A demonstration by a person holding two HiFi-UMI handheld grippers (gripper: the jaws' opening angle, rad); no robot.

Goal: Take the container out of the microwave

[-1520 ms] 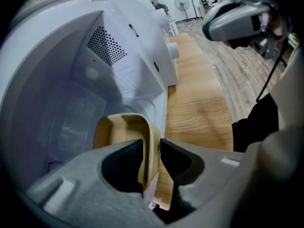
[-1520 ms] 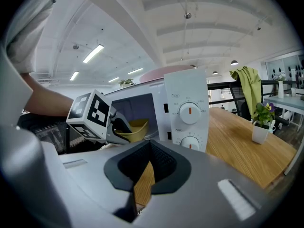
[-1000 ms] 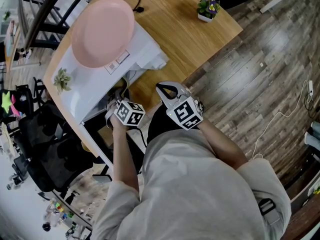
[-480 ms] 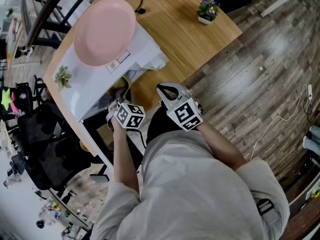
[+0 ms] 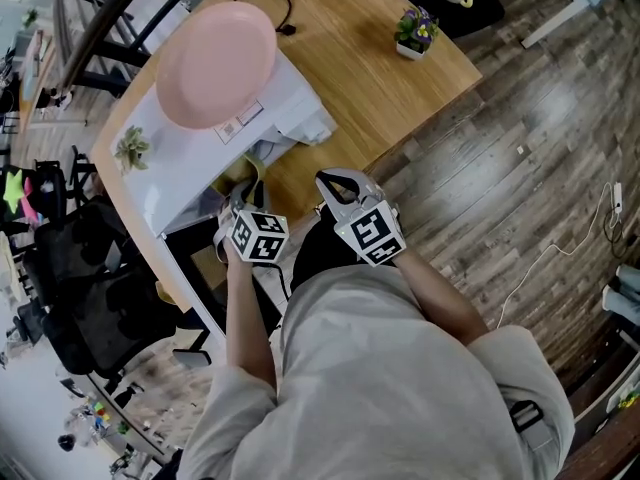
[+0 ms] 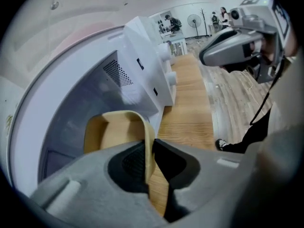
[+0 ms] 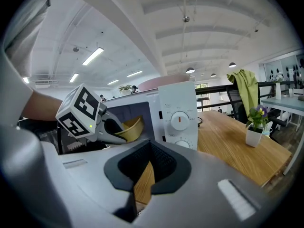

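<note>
The white microwave stands on a wooden table with its door open. A yellow container sits tilted at the mouth of the cavity, and is also seen as a yellow container from the right. My left gripper is shut on the container's wall, one pad inside and one outside, and its jaws have just been closing a little on it. In the head view the left gripper reaches into the opening. My right gripper hovers over the table in front of the microwave, shut and holding nothing.
A pink plate lies on top of the microwave beside a small plant. A potted flower stands at the table's far corner. The open door juts out lower left, near a black chair.
My left gripper has drawn back a little out of the cavity with the container in it and rolled slightly. The right gripper has stayed where it was.
</note>
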